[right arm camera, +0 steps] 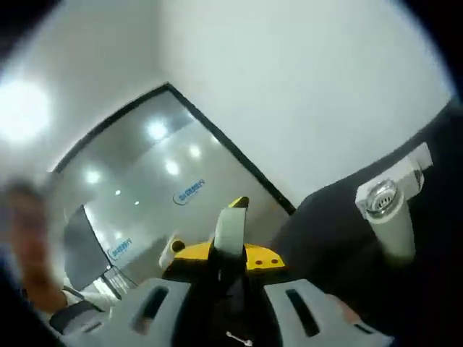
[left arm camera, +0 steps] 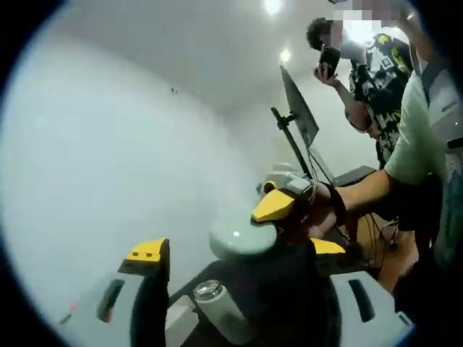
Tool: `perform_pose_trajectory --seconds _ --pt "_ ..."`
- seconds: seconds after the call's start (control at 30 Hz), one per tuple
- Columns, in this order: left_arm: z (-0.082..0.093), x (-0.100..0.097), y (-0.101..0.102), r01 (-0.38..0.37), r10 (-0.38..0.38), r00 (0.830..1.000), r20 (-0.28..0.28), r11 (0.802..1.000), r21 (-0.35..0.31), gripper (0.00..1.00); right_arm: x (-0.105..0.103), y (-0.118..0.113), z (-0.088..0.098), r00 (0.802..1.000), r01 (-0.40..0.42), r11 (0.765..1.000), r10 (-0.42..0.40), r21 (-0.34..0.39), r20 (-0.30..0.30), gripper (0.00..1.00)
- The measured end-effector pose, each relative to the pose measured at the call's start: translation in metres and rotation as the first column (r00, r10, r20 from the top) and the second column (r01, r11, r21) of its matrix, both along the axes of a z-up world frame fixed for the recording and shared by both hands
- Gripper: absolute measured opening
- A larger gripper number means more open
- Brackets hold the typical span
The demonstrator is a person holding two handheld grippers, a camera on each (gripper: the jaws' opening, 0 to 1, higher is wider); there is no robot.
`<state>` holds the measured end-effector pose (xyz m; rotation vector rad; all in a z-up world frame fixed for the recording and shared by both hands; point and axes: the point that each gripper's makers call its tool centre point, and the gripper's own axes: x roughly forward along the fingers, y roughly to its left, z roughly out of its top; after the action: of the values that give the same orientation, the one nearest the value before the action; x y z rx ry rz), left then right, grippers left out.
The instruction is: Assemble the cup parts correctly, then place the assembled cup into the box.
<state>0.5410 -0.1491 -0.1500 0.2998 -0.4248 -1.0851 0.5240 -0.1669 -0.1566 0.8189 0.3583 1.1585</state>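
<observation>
person (right arm camera: 29, 246) blurred at left edge, cup body (left arm camera: 221, 307) base hidden behind jaws

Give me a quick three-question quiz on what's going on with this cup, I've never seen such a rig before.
1. True or false: the pale green lid is already screwed onto the cup body.
2. Which gripper holds the lid? A) the left one B) the right gripper C) neither
3. Fill in: the cup body, its threaded mouth uncovered, rests on the dark ____.

Key: 1 false, the lid is held in the air apart from the cup body; 2 B; 3 table.
</observation>
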Motion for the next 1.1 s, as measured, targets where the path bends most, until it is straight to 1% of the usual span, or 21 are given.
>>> perform_pose_trajectory --seconds 0.03,0.07,0.1,0.13,0.17,0.2,0.27,0.3,0.33,0.5,0.53,0.63,0.7,0.8,0.87,0.97,1.0,1.03,1.1 --pt "-0.003 -0.003 -0.001 -0.012 0.011 1.0 0.021 1.0 0.023 0.54 -0.001 0.002 -0.002 0.999 -0.016 1.0 0.017 0.024 -0.043 0.12" --pt "-0.005 -0.002 -0.001 -0.02 0.02 1.0 0.017 0.999 0.03 0.46 -0.001 0.003 -0.004 0.997 -0.034 0.999 0.036 0.03 -0.071 0.12" --pt "-0.005 -0.006 -0.003 -0.017 0.017 1.0 0.016 0.999 0.028 0.43 -0.002 0.004 -0.007 0.995 -0.043 0.998 0.046 0.04 -0.092 0.12" --pt "-0.005 -0.007 -0.004 -0.002 0.002 1.0 0.012 1.0 0.023 0.45 0.0 0.004 -0.009 0.992 -0.044 0.998 0.049 0.047 -0.118 0.12" --pt "-0.005 -0.005 -0.003 0.01 -0.01 1.0 0.003 1.0 0.021 0.46 0.0 0.005 -0.014 0.988 -0.056 0.998 0.061 0.043 -0.142 0.12" --pt "-0.007 -0.005 -0.003 0.017 -0.017 1.0 -0.008 1.0 0.023 0.46 0.002 0.004 -0.014 0.989 -0.057 0.997 0.064 0.053 -0.133 0.12" --pt "-0.01 -0.003 -0.003 0.022 -0.022 1.0 -0.018 0.999 0.025 0.46 0.0 0.005 -0.017 0.978 -0.077 0.994 0.091 0.082 -0.189 0.12" --pt "-0.013 -0.009 -0.007 0.019 -0.018 1.0 -0.022 0.999 0.033 0.44 0.001 0.005 -0.017 0.979 -0.076 0.993 0.092 0.095 -0.181 0.12" --pt "-0.014 -0.009 -0.007 0.018 -0.017 1.0 -0.022 0.999 0.033 0.43 0.002 0.006 -0.018 0.976 -0.078 0.992 0.096 0.099 -0.197 0.12" --pt "-0.016 -0.011 -0.008 0.036 -0.035 0.998 -0.044 0.999 0.014 0.42 0.001 0.009 -0.022 0.968 -0.094 0.99 0.116 0.107 -0.222 0.12" --pt "-0.017 -0.01 -0.009 0.038 -0.038 0.998 -0.046 0.999 0.017 0.42 0.0 0.01 -0.023 0.968 -0.093 0.989 0.116 0.111 -0.225 0.12" --pt "-0.021 -0.013 -0.012 0.042 -0.041 0.998 -0.052 0.999 0.023 0.42 -0.002 0.012 -0.026 0.957 -0.104 0.985 0.137 0.137 -0.255 0.12" --pt "-0.021 -0.013 -0.012 0.039 -0.038 0.998 -0.054 0.999 0.022 0.4 -0.002 0.012 -0.028 0.954 -0.108 0.984 0.141 0.139 -0.264 0.12" --pt "-0.023 -0.014 -0.013 0.042 -0.04 0.997 -0.06 0.999 0.029 0.39 -0.002 0.012 -0.031 0.951 -0.103 0.985 0.139 0.141 -0.276 0.12" --pt "-0.024 -0.014 -0.013 0.043 -0.041 0.997 -0.071 0.999 0.031 0.39 -0.002 0.012 -0.032 0.947 -0.103 0.983 0.143 0.149 -0.288 0.12" --pt "-0.024 -0.014 -0.013 0.047 -0.044 0.994 -0.101 0.999 0.023 0.38 -0.002 0.012 -0.031 0.948 -0.1 0.983 0.14 0.152 -0.285 0.12" --pt "-0.024 -0.013 -0.013 0.045 -0.043 0.994 -0.105 0.999 0.021 0.38 -0.002 0.011 -0.03 0.953 -0.094 0.984 0.134 0.153 -0.273 0.13" --pt "-0.024 -0.013 -0.013 0.044 -0.042 0.993 -0.11 0.999 0.02 0.38 -0.001 0.01 -0.029 0.962 -0.085 0.985 0.119 0.148 -0.244 0.13" --pt "-0.023 -0.011 -0.014 0.036 -0.034 0.993 -0.113 0.999 0.014 0.38 0.001 0.008 -0.027 0.976 -0.069 0.989 0.094 0.13 -0.199 0.14"
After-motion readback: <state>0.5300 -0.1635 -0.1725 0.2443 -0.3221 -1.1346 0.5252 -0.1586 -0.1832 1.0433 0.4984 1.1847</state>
